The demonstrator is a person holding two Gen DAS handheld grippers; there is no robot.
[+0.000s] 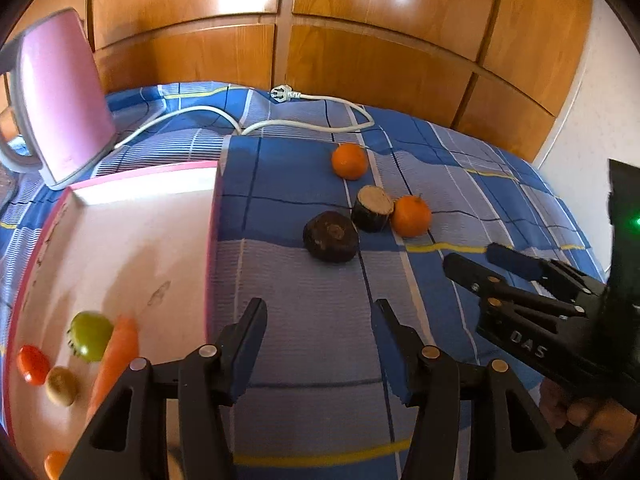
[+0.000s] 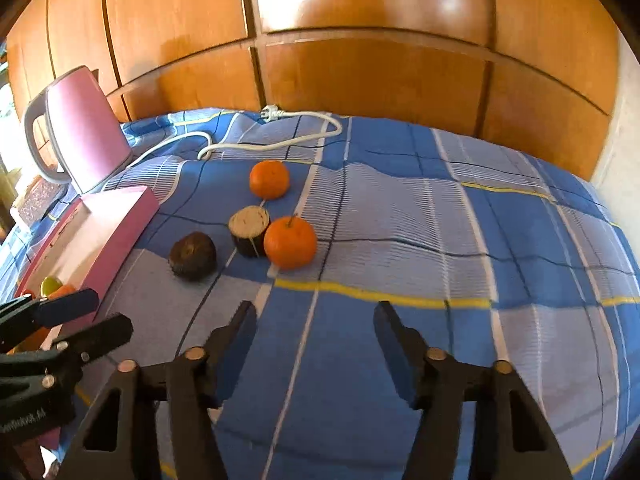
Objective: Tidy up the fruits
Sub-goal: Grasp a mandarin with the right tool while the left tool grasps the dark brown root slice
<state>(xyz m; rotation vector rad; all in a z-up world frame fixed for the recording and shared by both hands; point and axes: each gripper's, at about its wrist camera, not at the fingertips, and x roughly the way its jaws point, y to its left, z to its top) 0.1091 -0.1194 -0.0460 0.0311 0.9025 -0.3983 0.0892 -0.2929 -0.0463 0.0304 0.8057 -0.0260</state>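
Two oranges lie on the blue checked cloth: a far one (image 1: 349,161) (image 2: 269,179) and a near one (image 1: 411,216) (image 2: 290,242). Between them stands a dark cut stump-like piece (image 1: 373,208) (image 2: 250,231), with a dark round fruit (image 1: 330,236) (image 2: 193,255) to its left. A pink-rimmed white tray (image 1: 152,240) (image 2: 120,216) at left holds a green fruit (image 1: 91,335), a carrot (image 1: 116,364), a red tomato (image 1: 33,364) and a kiwi (image 1: 62,385). My left gripper (image 1: 320,316) (image 2: 86,316) is open and empty beside the tray. My right gripper (image 2: 316,316) (image 1: 476,258) is open and empty, short of the fruits.
A pink kettle (image 1: 60,100) (image 2: 86,128) stands at the back left, its white cord and plug (image 1: 288,94) (image 2: 276,114) trailing across the cloth. Wooden panelling (image 1: 360,40) rises behind. The cloth (image 2: 480,240) stretches to the right.
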